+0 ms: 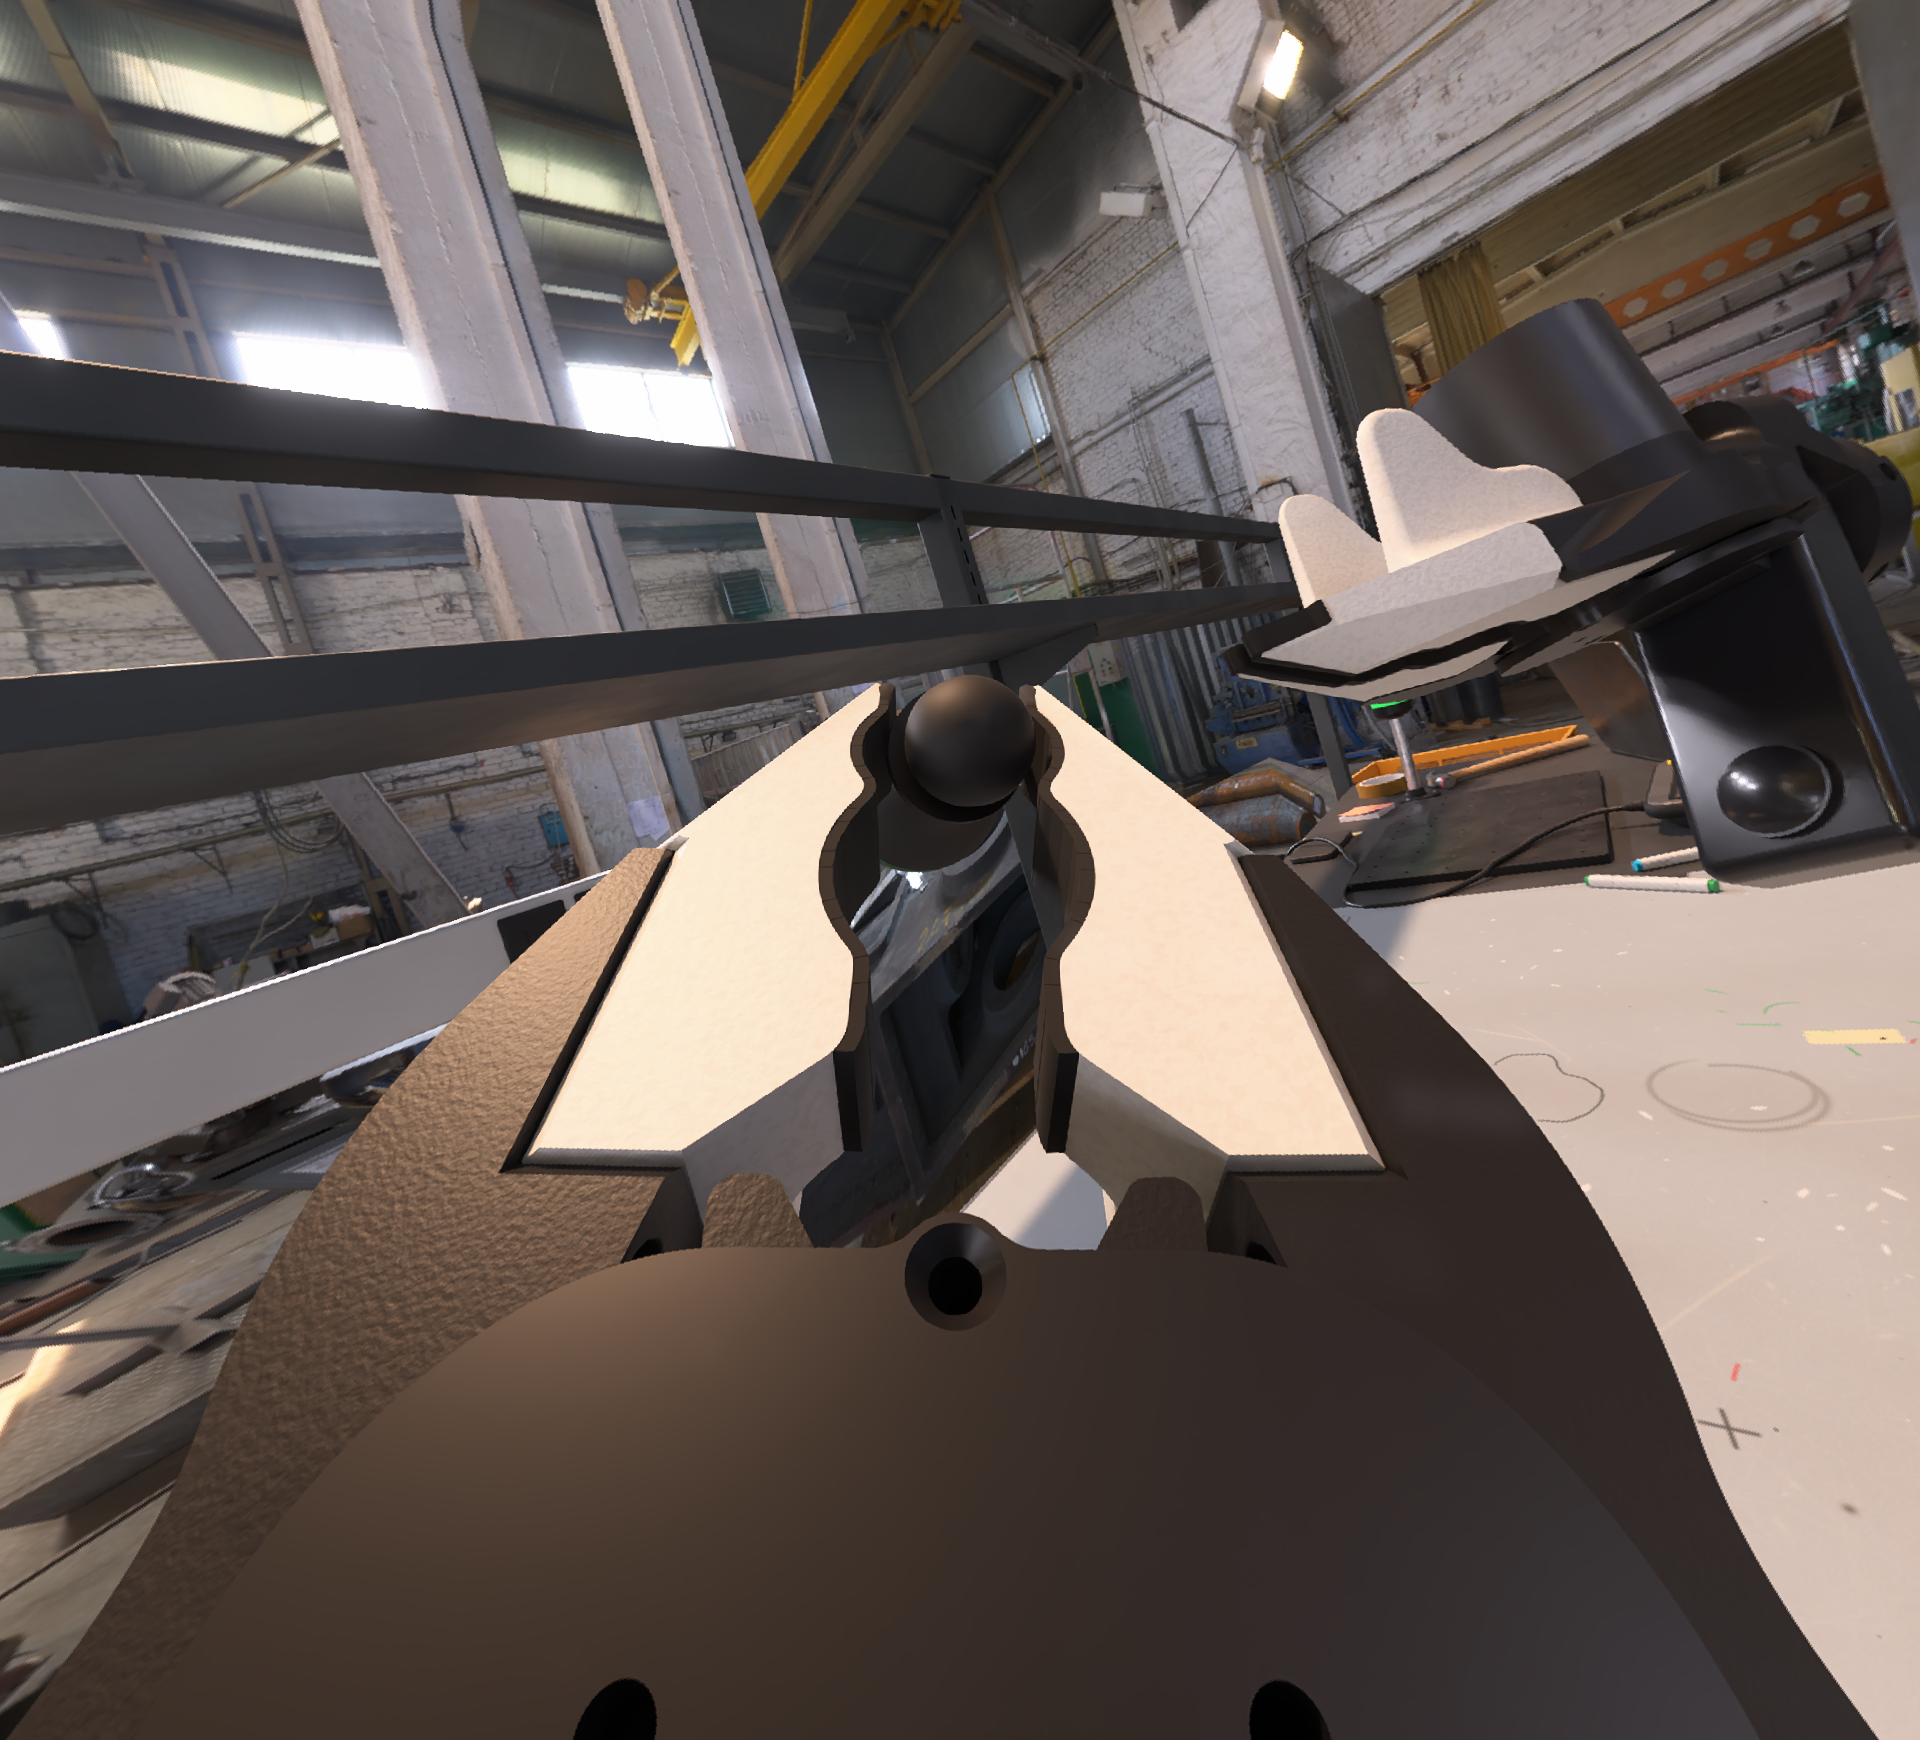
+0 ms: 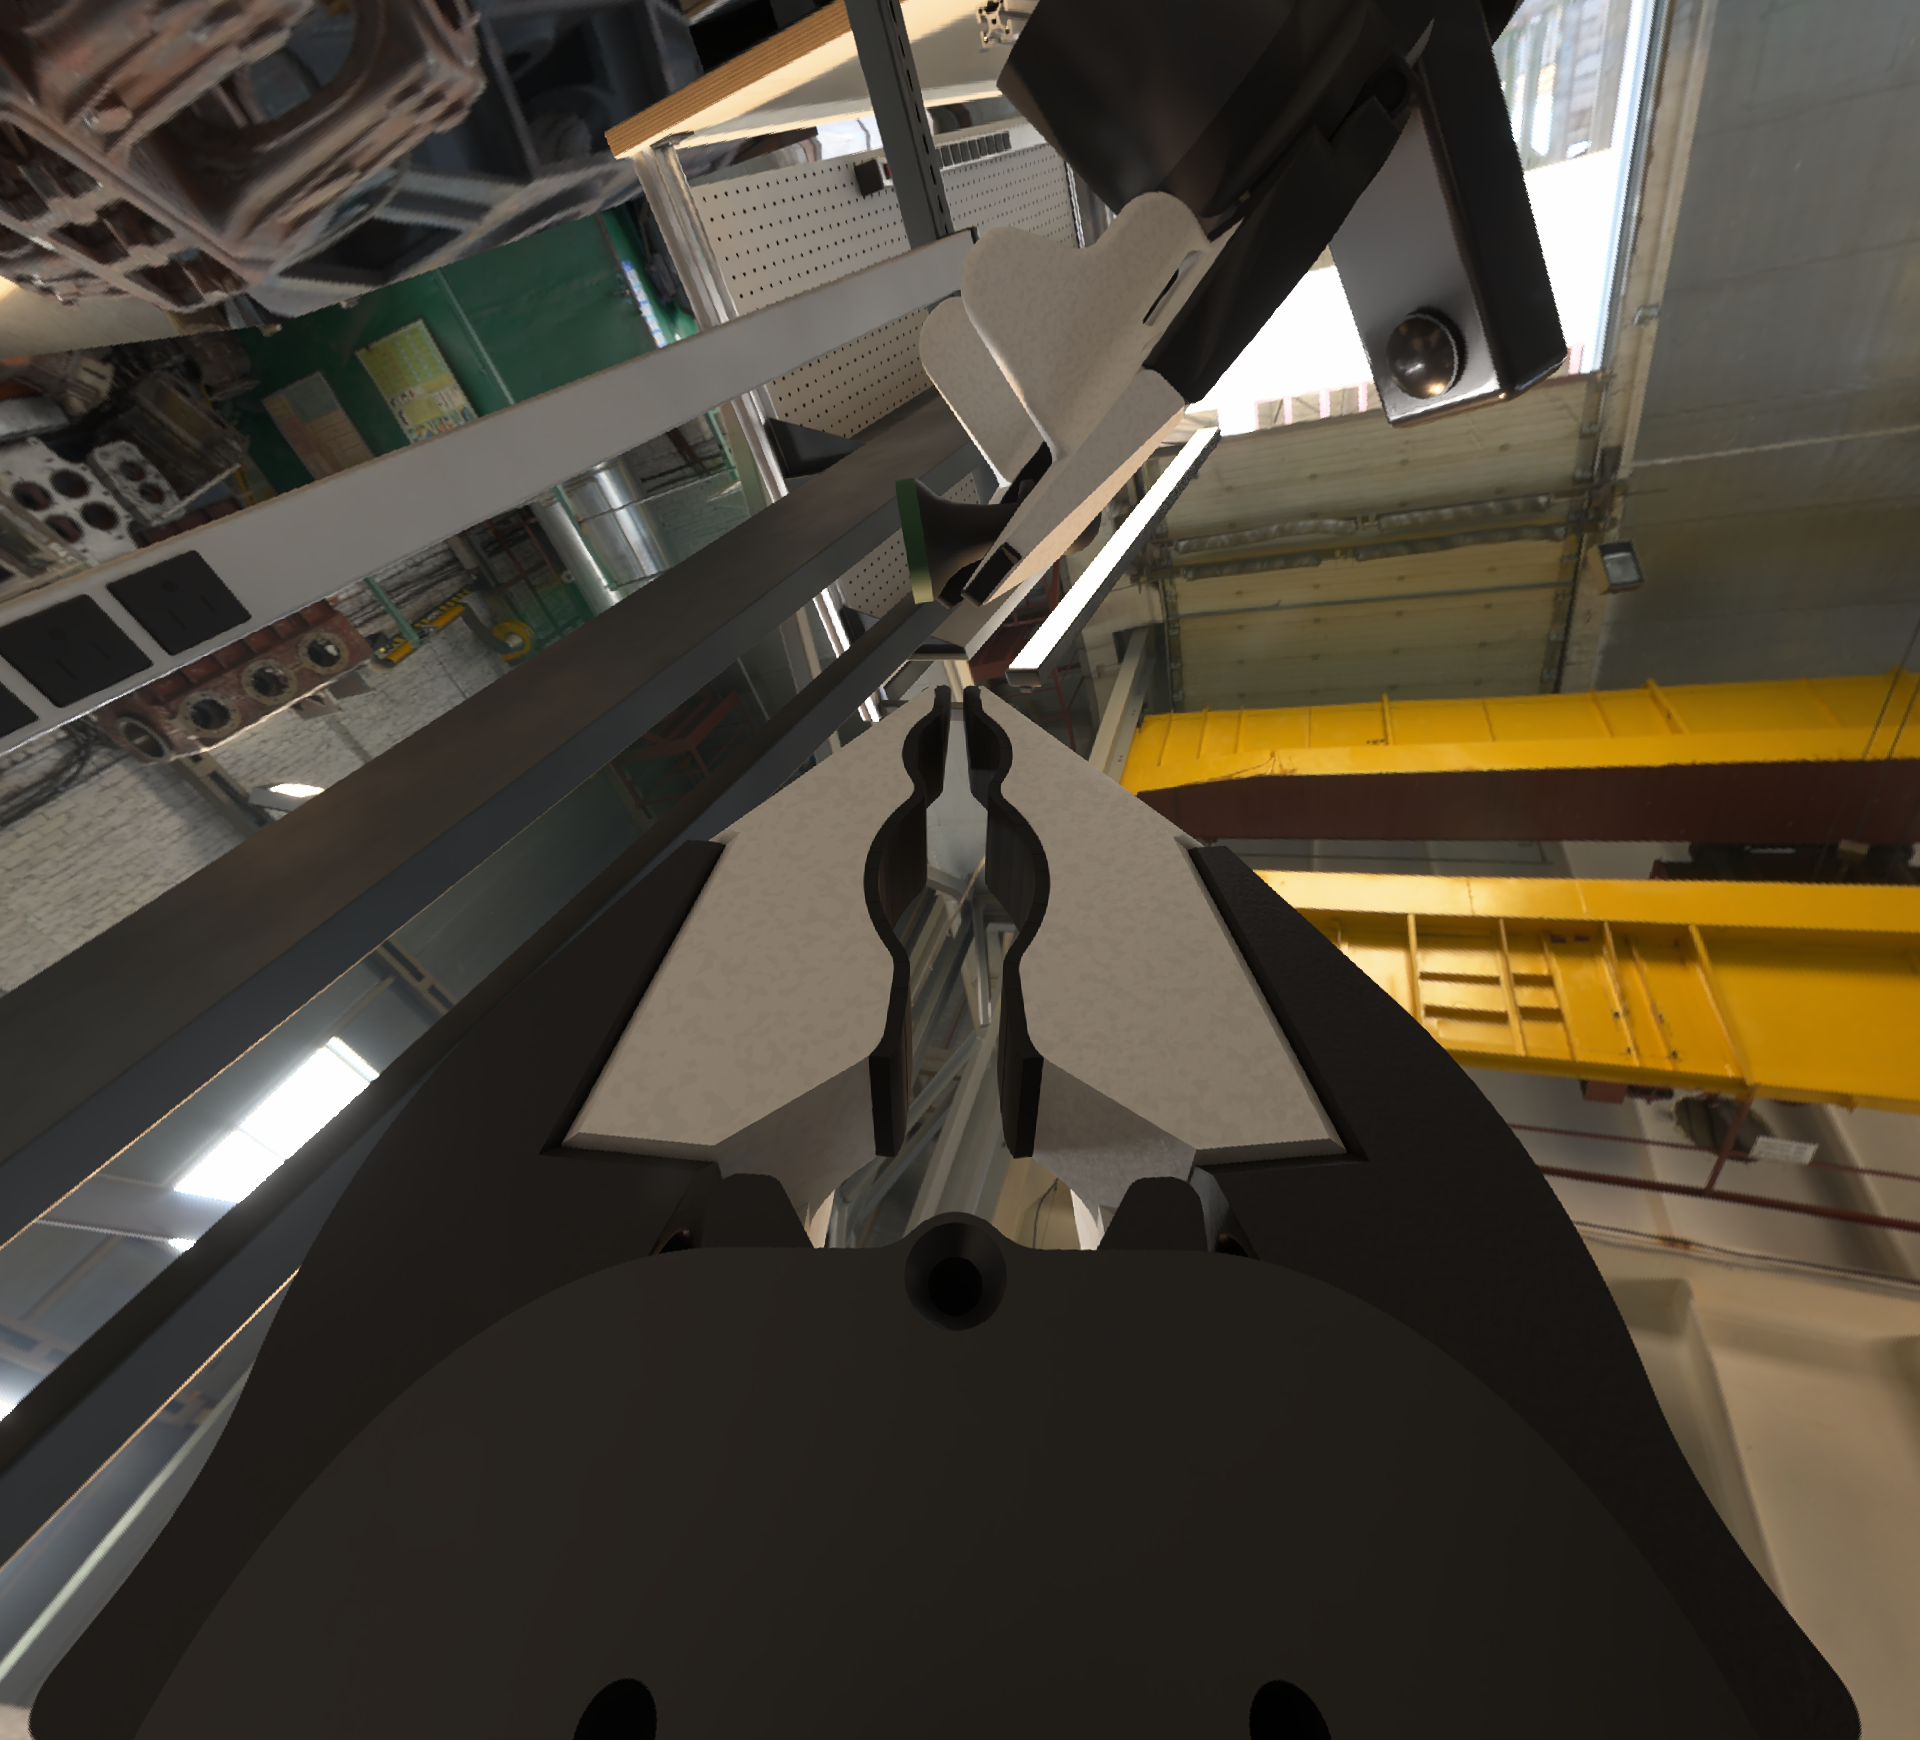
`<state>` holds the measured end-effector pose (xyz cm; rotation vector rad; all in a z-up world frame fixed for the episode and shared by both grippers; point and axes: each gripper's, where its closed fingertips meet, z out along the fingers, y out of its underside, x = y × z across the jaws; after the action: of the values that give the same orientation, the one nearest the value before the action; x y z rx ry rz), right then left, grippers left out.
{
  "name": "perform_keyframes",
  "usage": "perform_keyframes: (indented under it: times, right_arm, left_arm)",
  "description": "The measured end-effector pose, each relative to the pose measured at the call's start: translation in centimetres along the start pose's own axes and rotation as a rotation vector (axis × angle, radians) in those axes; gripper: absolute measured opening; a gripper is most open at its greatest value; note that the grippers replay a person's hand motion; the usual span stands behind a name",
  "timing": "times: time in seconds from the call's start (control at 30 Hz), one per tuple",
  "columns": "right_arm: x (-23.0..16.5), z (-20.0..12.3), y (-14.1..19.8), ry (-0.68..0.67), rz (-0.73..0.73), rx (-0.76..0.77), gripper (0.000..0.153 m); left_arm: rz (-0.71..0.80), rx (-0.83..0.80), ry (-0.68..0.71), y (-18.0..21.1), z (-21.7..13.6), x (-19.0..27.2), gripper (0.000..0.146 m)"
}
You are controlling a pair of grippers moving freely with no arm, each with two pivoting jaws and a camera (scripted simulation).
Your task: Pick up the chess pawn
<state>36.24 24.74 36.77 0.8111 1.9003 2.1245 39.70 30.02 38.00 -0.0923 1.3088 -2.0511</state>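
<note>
In the left wrist view my left gripper [image 1: 966,734] is shut on the black chess pawn [image 1: 966,750]. The pawn's round head sits between the fingertips and its body is hidden behind the fingers. The gripper holds it in the air, tilted up, above the grey table [image 1: 1662,1223]. My right gripper [image 1: 1262,662] hovers to the right, shut and empty. In the right wrist view my right gripper [image 2: 958,703] is shut on nothing. Just beyond its tips, the left gripper [image 2: 966,594] holds the pawn [image 2: 940,537], whose green-felt base points left.
Dark metal rails [image 1: 520,443] of a shelf frame run across behind the pawn. On the table at the right lie a black mat [image 1: 1486,833], two markers [image 1: 1652,882] and an orange tray [image 1: 1455,755]. A pegboard [image 2: 790,236] and a shelf board stand behind.
</note>
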Motion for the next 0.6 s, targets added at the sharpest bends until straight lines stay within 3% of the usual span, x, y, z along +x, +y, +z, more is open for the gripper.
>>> perform_keyframes:
  times: [0.13,0.23,0.37,0.47,0.6]
  right_arm:
    - [-0.1,-0.2,1.1,0.028,0.078,-0.05,0.002]
    - [-1.2,-0.5,3.0,0.044,0.31,-0.149,0.002]
    - [-7.1,-0.5,2.1,-0.086,0.854,-0.307,0.002]
    - [-11.1,-0.1,-2.6,-0.175,1.257,-0.344,0.002]
    - [-12.5,0.5,-9.6,-0.221,1.806,-0.289,0.003]
  left_arm:
    - [0.003,-0.01,-0.011,0.0,0.2,-0.3,0.023]
    - [0.014,-0.022,-0.042,0.3,-0.1,-0.8,0.023]
    - [0.055,-0.055,-0.103,0.7,-0.6,-1.9,0.023]
    - [0.06,-0.065,-0.114,0.9,-1.0,-2.2,0.023]
    - [0.065,-0.137,-0.134,2.0,-1.9,-2.4,0.023]
